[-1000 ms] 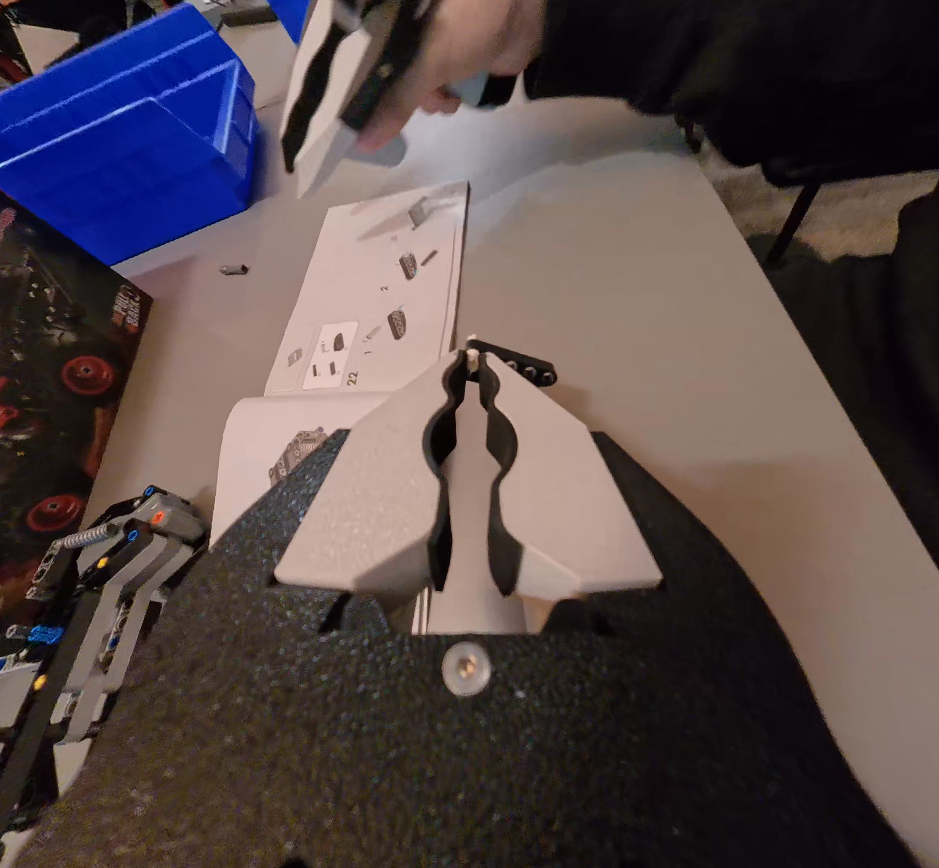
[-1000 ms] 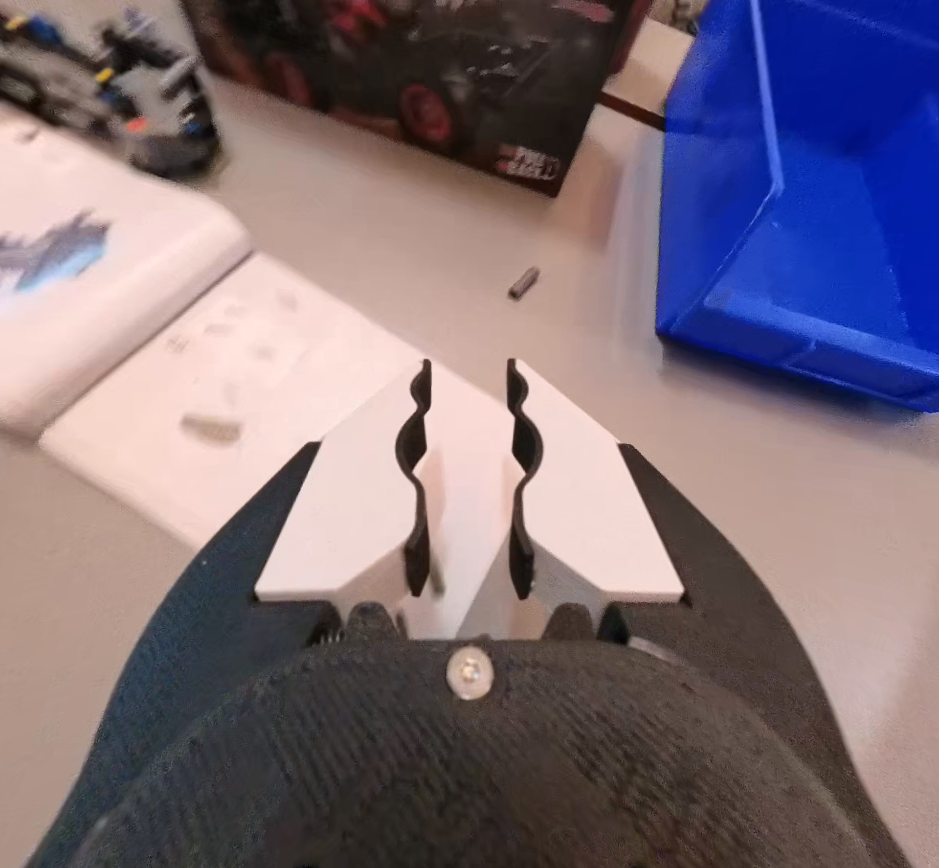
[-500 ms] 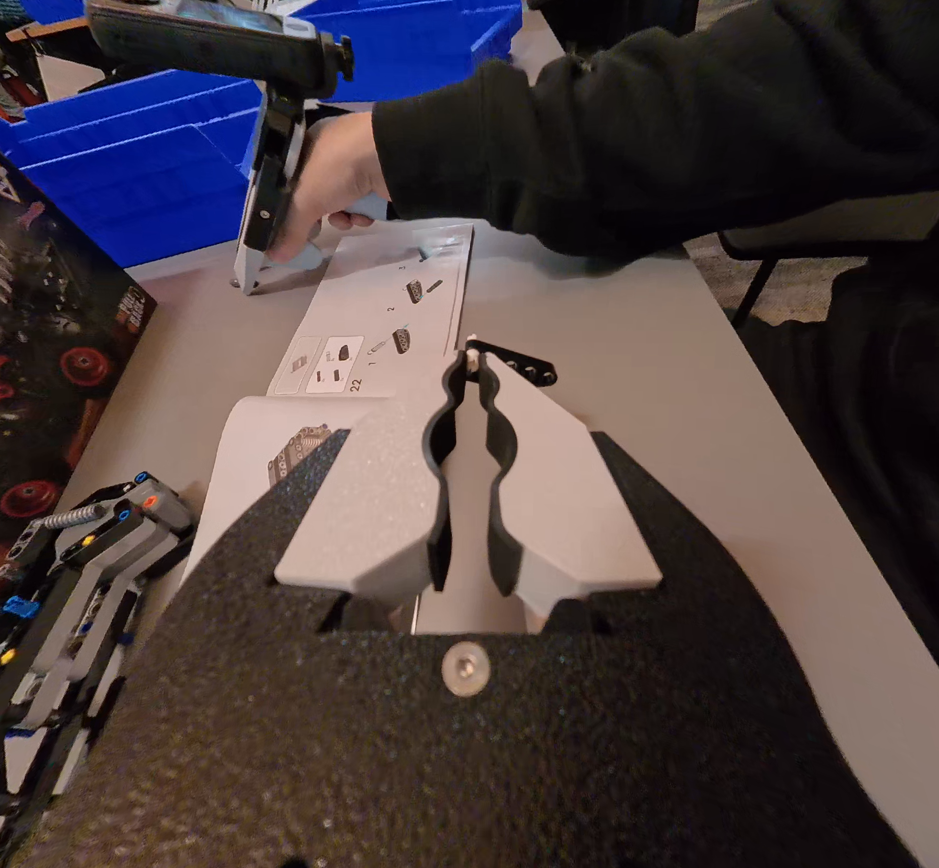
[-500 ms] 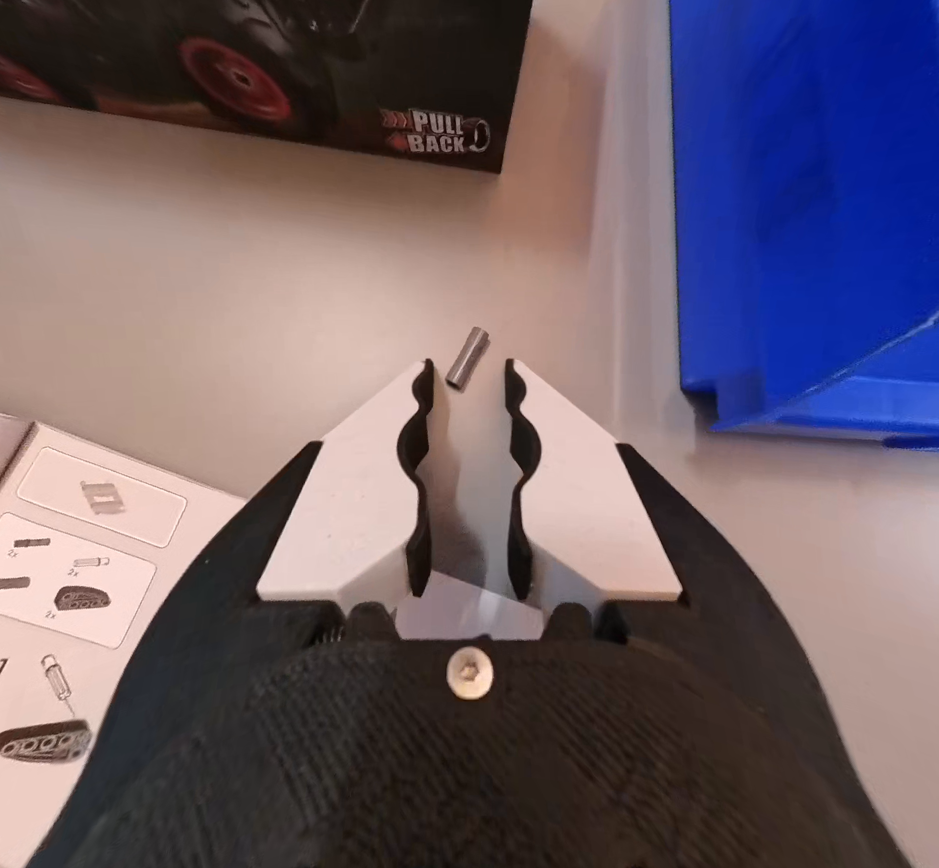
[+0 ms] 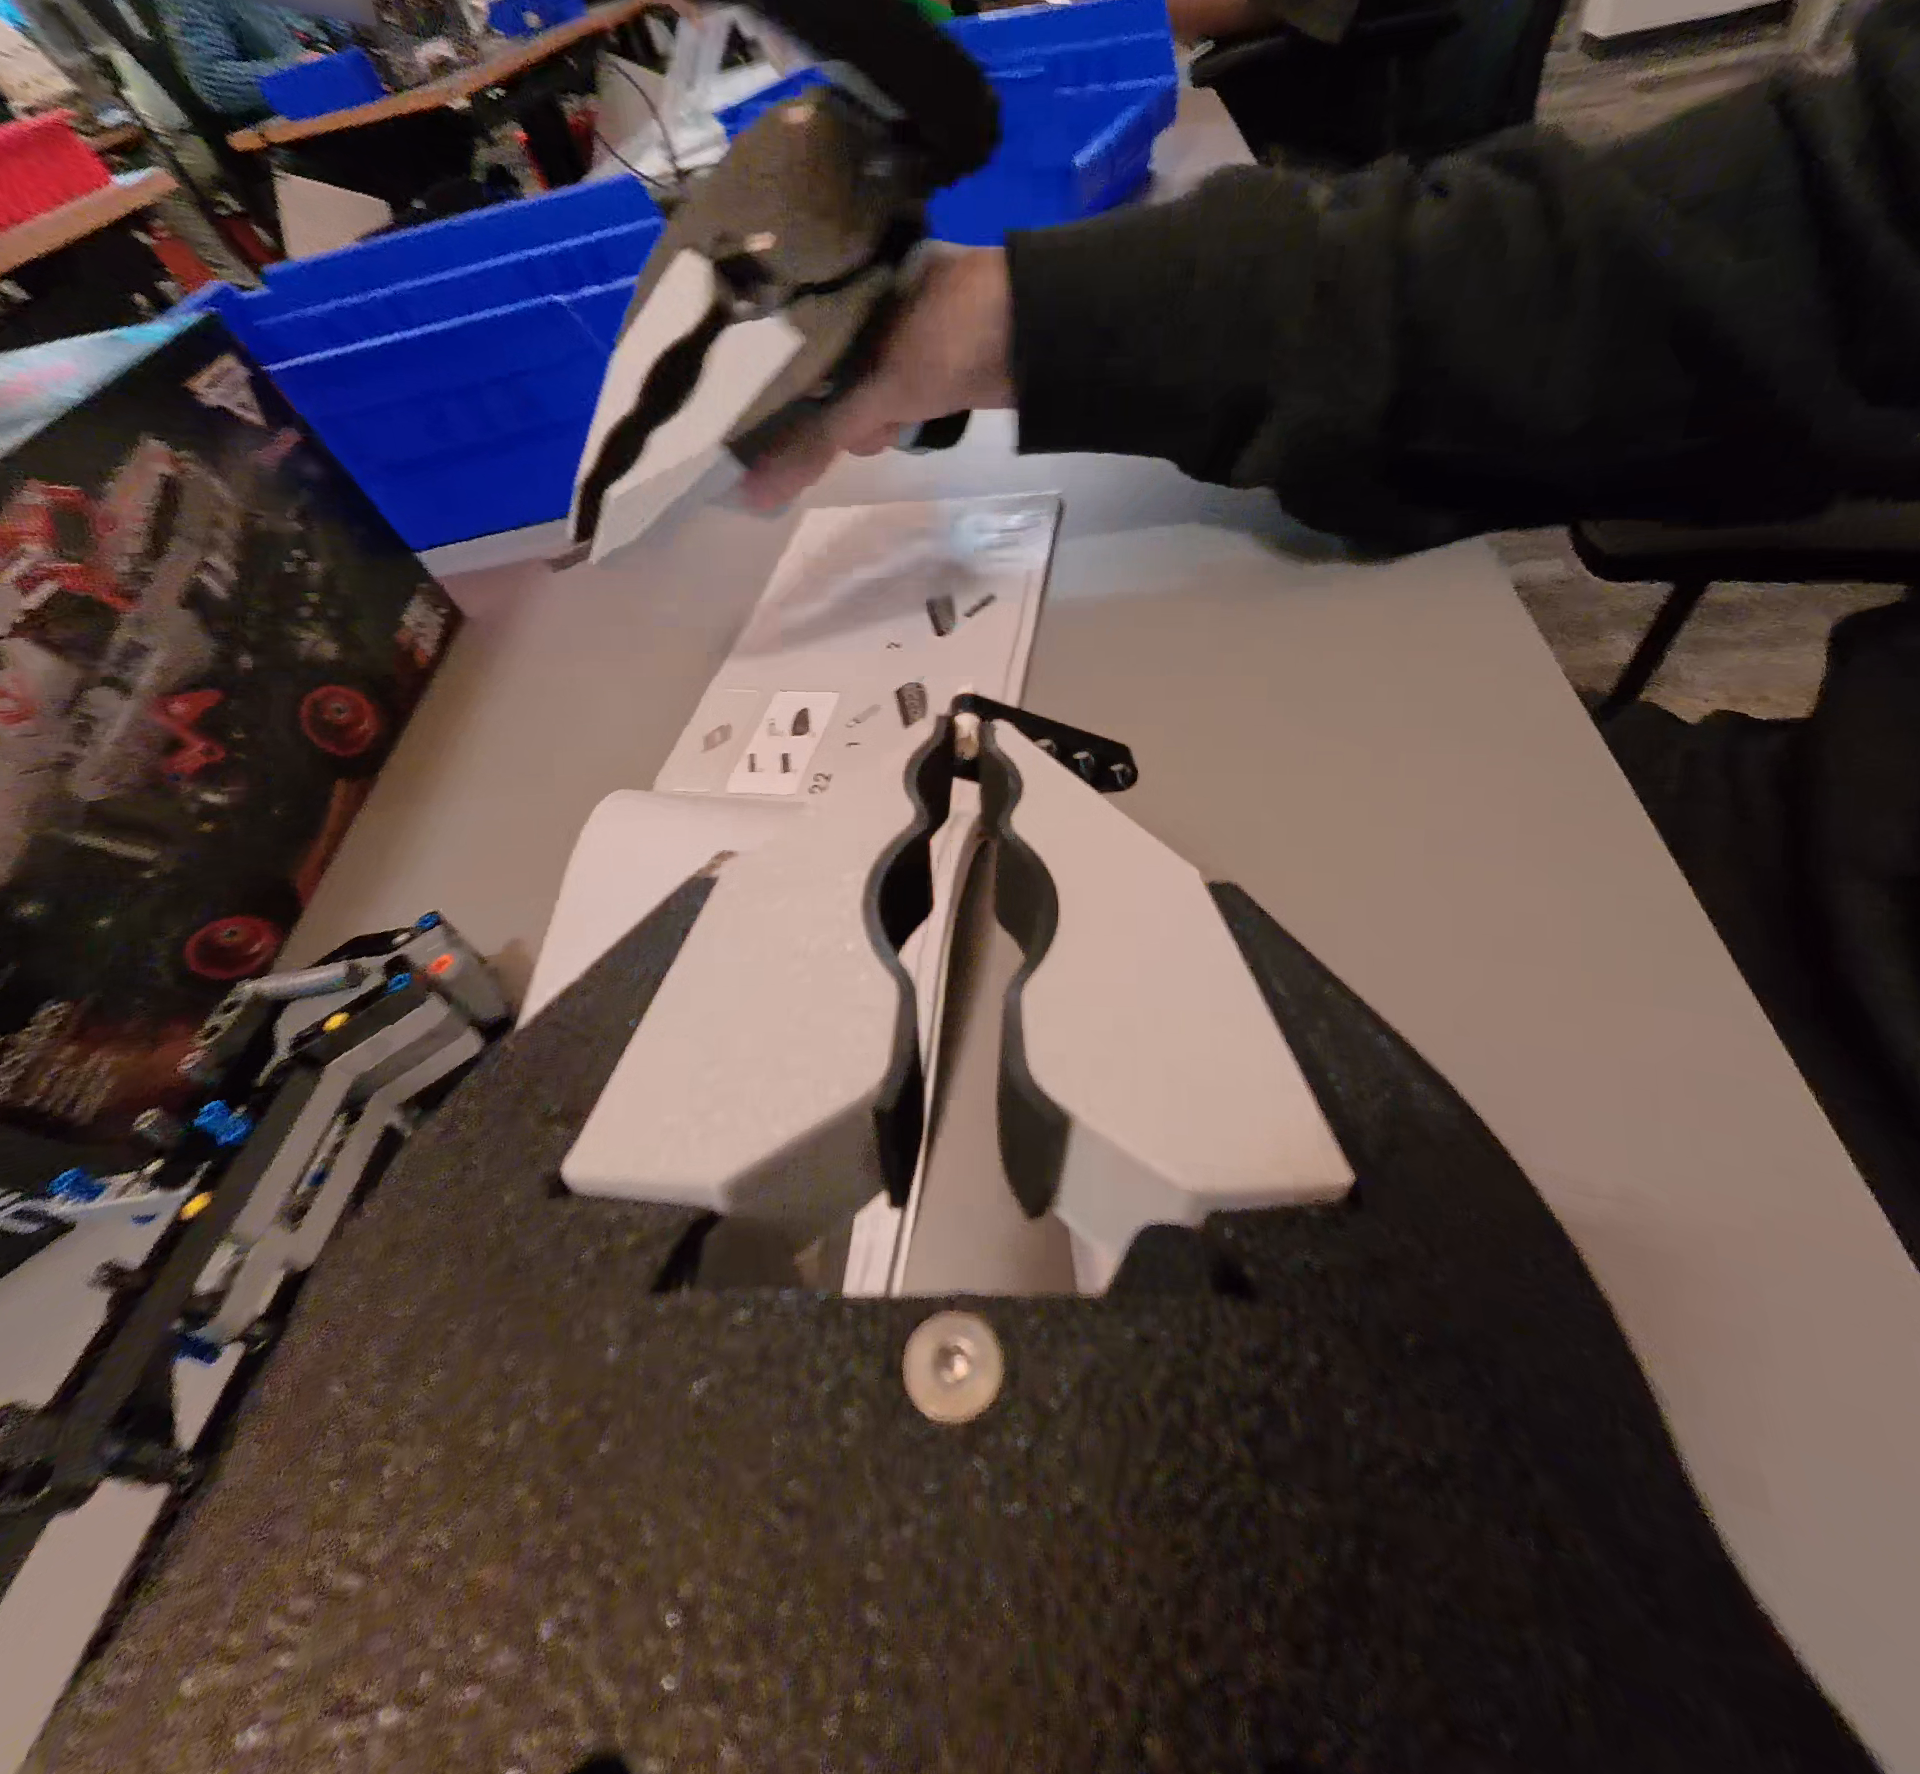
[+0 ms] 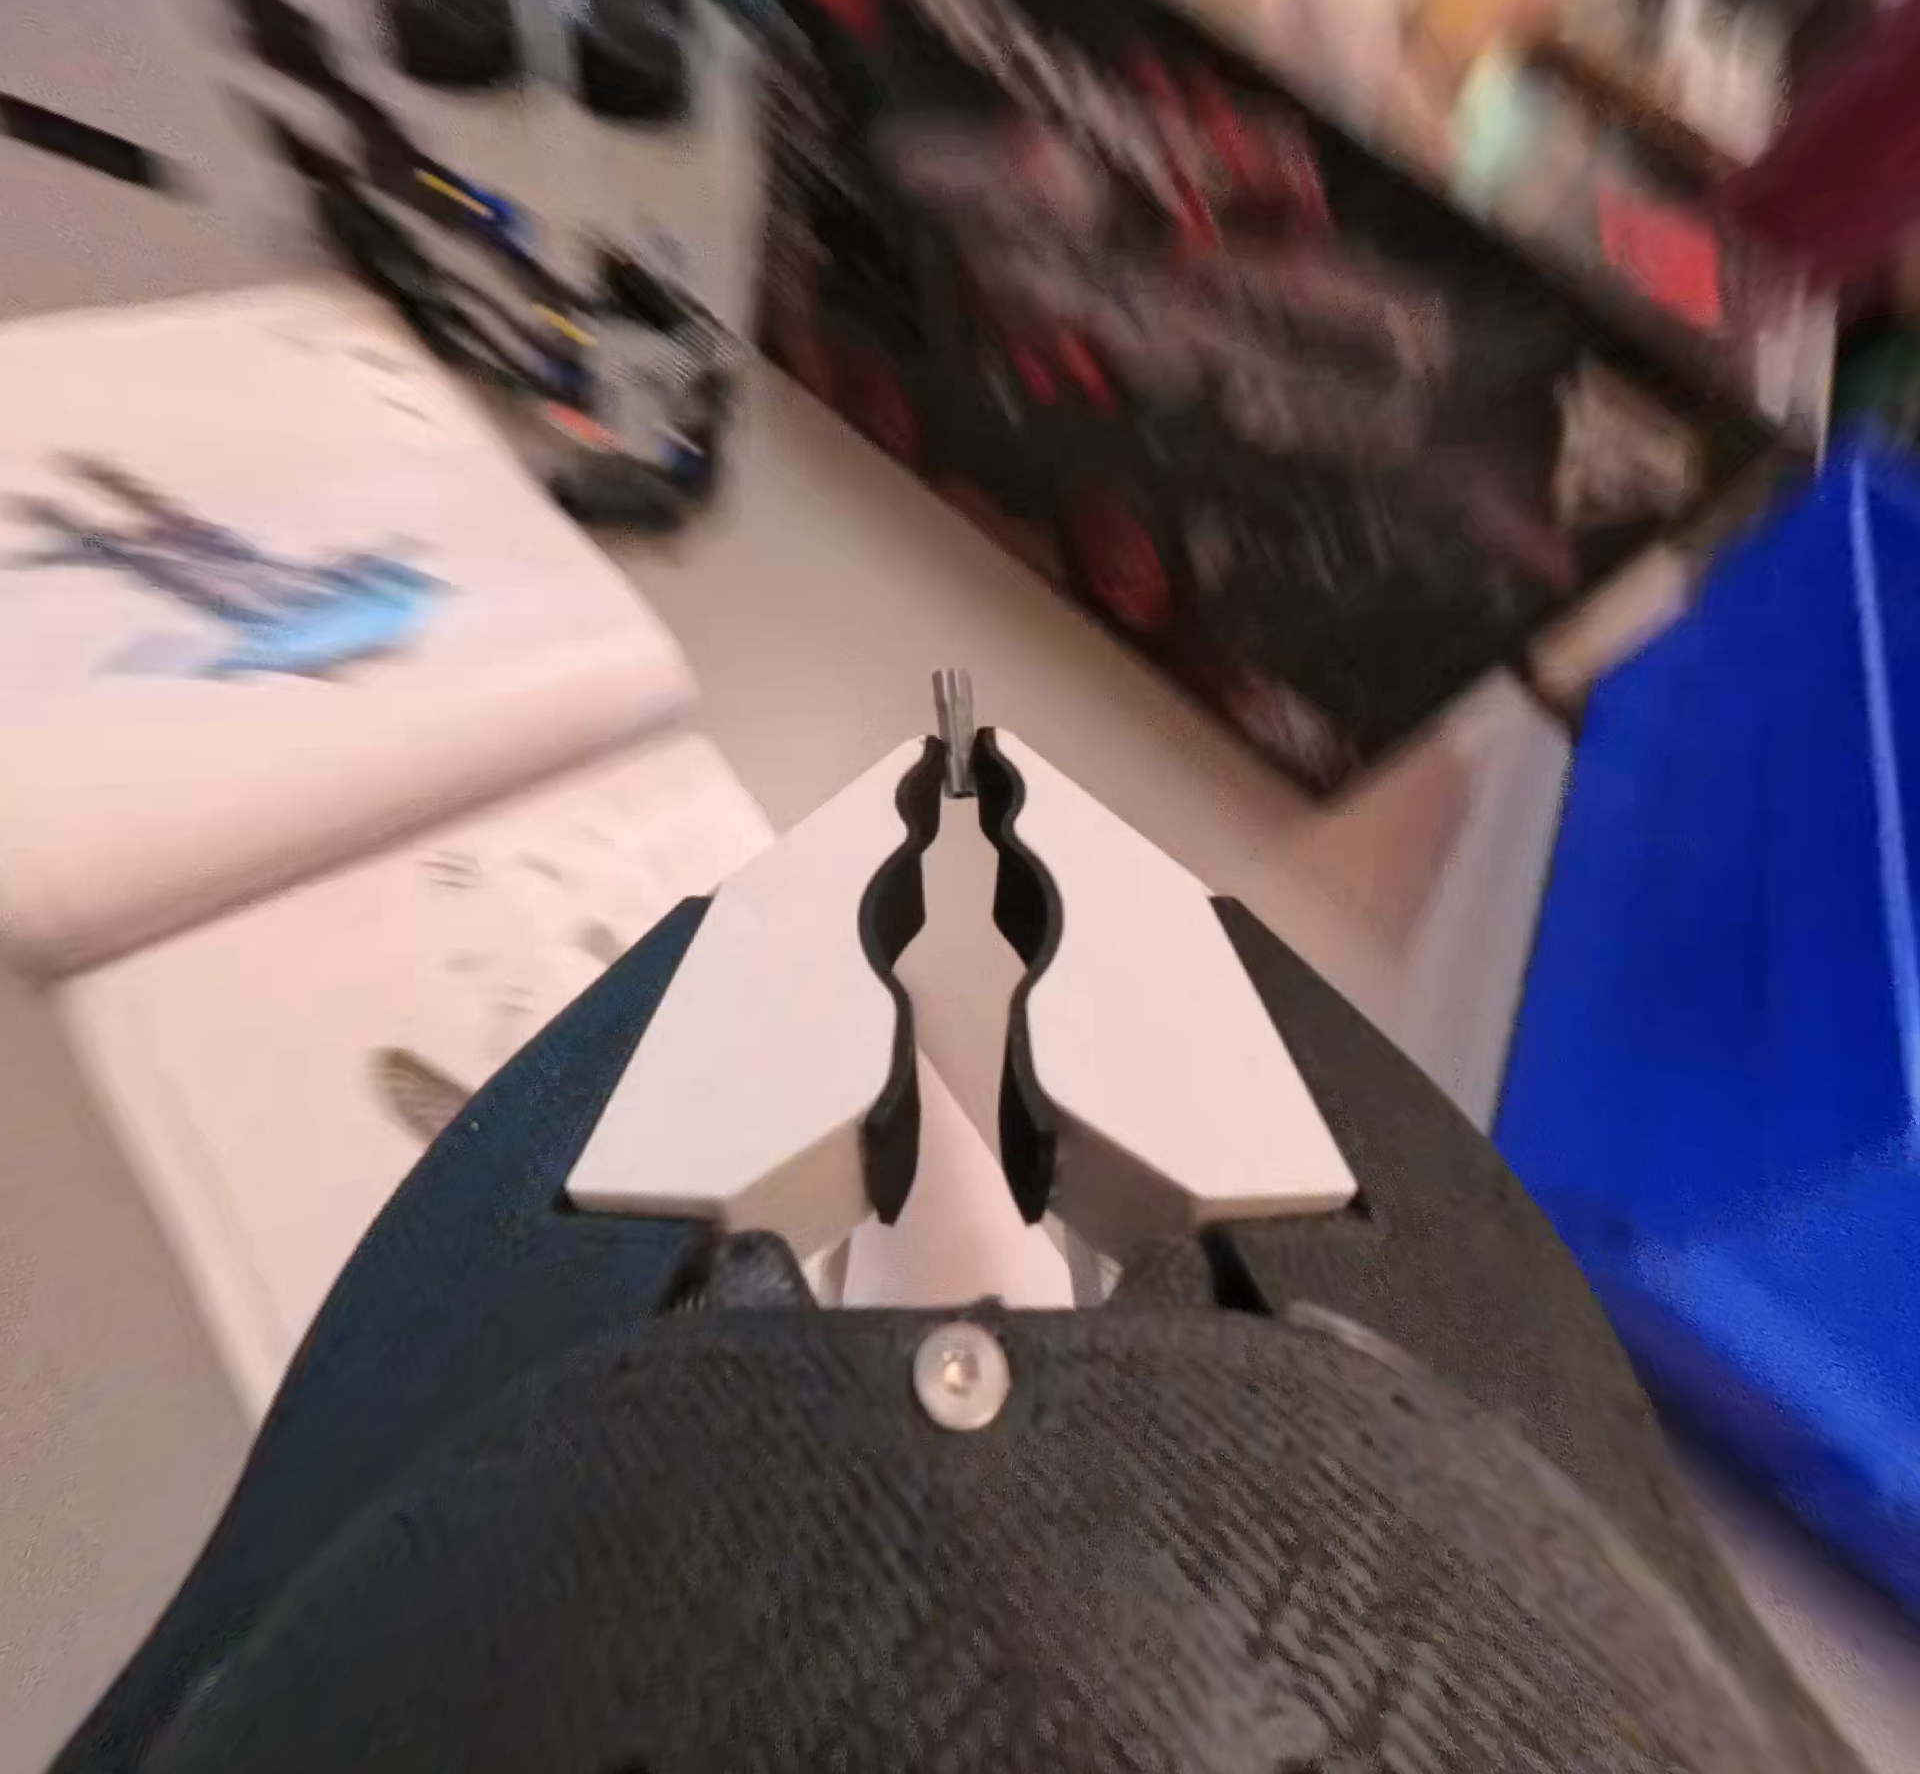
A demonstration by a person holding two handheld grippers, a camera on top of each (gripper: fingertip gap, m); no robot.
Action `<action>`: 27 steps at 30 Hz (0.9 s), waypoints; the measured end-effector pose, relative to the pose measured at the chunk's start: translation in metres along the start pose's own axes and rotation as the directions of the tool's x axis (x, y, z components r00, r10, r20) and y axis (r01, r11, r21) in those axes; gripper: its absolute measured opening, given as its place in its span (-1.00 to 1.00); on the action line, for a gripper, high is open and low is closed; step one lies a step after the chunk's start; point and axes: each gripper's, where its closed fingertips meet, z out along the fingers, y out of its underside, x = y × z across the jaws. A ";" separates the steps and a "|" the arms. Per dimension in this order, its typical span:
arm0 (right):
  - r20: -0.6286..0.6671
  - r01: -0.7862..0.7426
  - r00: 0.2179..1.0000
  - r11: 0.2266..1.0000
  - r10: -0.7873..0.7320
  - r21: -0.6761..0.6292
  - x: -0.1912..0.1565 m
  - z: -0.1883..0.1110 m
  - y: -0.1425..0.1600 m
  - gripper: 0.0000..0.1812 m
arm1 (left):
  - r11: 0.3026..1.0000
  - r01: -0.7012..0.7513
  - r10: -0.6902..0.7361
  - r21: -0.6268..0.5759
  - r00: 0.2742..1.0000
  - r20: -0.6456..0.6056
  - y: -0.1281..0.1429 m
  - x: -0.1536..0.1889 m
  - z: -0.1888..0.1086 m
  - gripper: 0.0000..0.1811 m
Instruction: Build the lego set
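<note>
My left gripper (image 5: 966, 748) is shut on a black beam (image 5: 1060, 745) with a small light pin at its near end, held above the open instruction booklet (image 5: 894, 644). My right gripper (image 6: 956, 756) is shut on a small grey pin (image 6: 954, 725) that sticks out past its tips. It also shows in the left wrist view (image 5: 592, 535), lifted above the table near the blue bin, held by a hand in a black sleeve. The part-built grey and black model (image 5: 312, 1080) lies at the left; it shows blurred in the right wrist view (image 6: 540, 322).
The dark set box (image 5: 177, 685) stands at the left of the grey table (image 5: 1351, 893). Blue bins (image 5: 447, 353) stand behind it and at the right of the right wrist view (image 6: 1745, 893). Other people work at desks in the background. There is about 20 cm between the tips of the two grippers.
My right gripper has closed on the grey pin that lay on the table and has lifted it, swinging up and back toward the booklet. My left gripper stays shut on the beam.
</note>
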 end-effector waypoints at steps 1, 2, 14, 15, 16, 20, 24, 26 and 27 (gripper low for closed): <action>0.039 0.079 0.996 0.992 -0.083 0.102 -0.021 -0.007 -0.022 -0.95 | 1.000 0.007 -0.007 0.013 1.000 0.016 -0.002 -0.005 -0.004 -0.98; 0.054 0.132 0.988 0.975 -0.144 0.181 -0.039 -0.012 -0.039 -0.95 | 1.000 0.012 -0.012 0.020 1.000 0.028 -0.003 -0.009 -0.008 -0.98; 0.239 0.324 0.854 0.832 -0.462 0.451 -0.163 -0.029 -0.070 -0.95 | 0.995 0.072 -0.072 0.074 0.997 -0.001 -0.001 -0.022 -0.043 -0.98; 0.261 0.302 0.851 0.831 -0.456 0.467 -0.168 -0.031 -0.072 -0.95 | 0.996 0.067 -0.066 0.065 0.998 -0.008 0.001 -0.020 -0.041 -0.98; 0.285 0.297 0.841 0.834 -0.459 0.466 -0.173 -0.030 -0.072 -0.95 | 0.996 0.067 -0.067 0.056 0.998 -0.014 0.002 -0.019 -0.038 -0.98; 0.266 0.370 0.817 0.818 -0.512 0.440 -0.181 -0.024 -0.067 -0.95 | 0.998 0.066 -0.066 0.009 0.998 -0.017 0.011 -0.018 -0.033 -0.98; 0.261 0.368 0.824 0.825 -0.503 0.428 -0.176 -0.023 -0.065 -0.95 | 0.999 0.052 -0.052 -0.018 0.999 -0.006 0.014 -0.019 -0.034 -0.98; 0.256 0.358 0.831 0.827 -0.494 0.434 -0.173 -0.024 -0.066 -0.95 | 0.998 0.049 -0.049 -0.032 0.999 0.003 0.017 -0.020 -0.034 -0.98; 0.262 0.353 0.831 0.828 -0.492 0.435 -0.173 -0.024 -0.066 -0.95 | 0.998 0.050 -0.050 -0.033 0.999 0.006 0.017 -0.021 -0.034 -0.98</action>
